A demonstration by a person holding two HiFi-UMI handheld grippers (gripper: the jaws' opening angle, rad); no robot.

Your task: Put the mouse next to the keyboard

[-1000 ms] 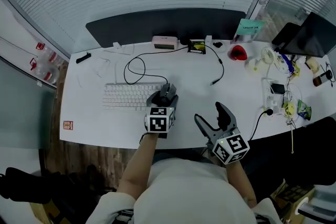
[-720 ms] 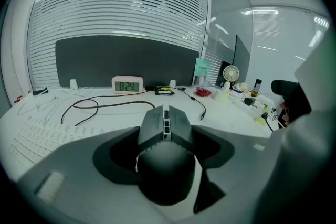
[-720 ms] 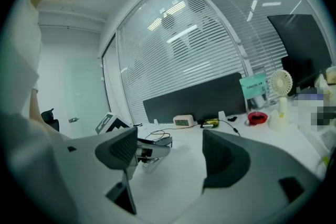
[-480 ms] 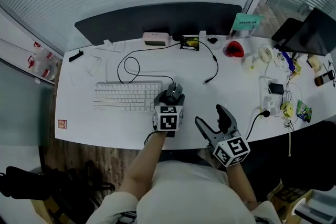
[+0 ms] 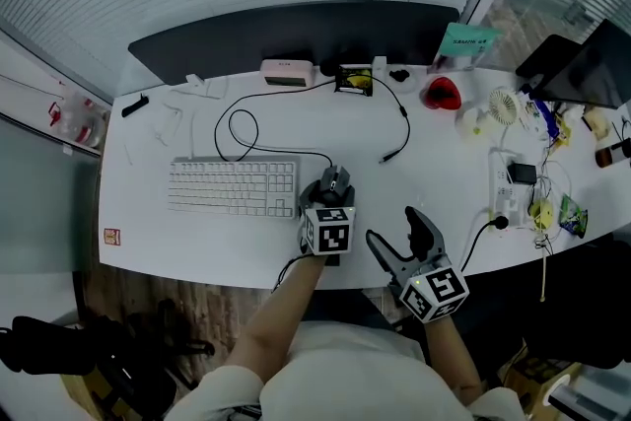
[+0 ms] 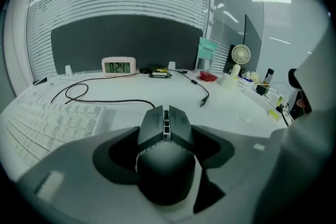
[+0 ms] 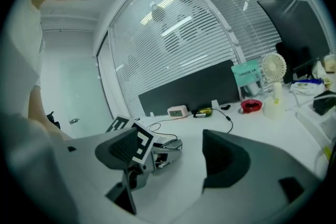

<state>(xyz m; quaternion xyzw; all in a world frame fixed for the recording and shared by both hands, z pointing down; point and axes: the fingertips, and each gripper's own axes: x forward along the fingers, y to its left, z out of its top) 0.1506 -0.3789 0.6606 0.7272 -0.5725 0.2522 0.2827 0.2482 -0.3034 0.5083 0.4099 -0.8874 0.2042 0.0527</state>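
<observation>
A dark grey mouse sits between the jaws of my left gripper, just right of the white keyboard's right end. In the left gripper view the pads press the flanks of the mouse, and the keyboard lies to the left. Whether the mouse rests on the white desk I cannot tell. My right gripper stands open with nothing in it at the desk's front edge, right of the left one. From the right gripper view the left gripper's marker cube shows.
A black cable loops behind the keyboard and another cable ends mid-desk. At the back stand a small clock, a red object and a dark panel. A small fan and cluttered gadgets fill the right end.
The left gripper with the mouse has shifted a little to the right, off the keyboard's right end. The right gripper has hardly moved.
</observation>
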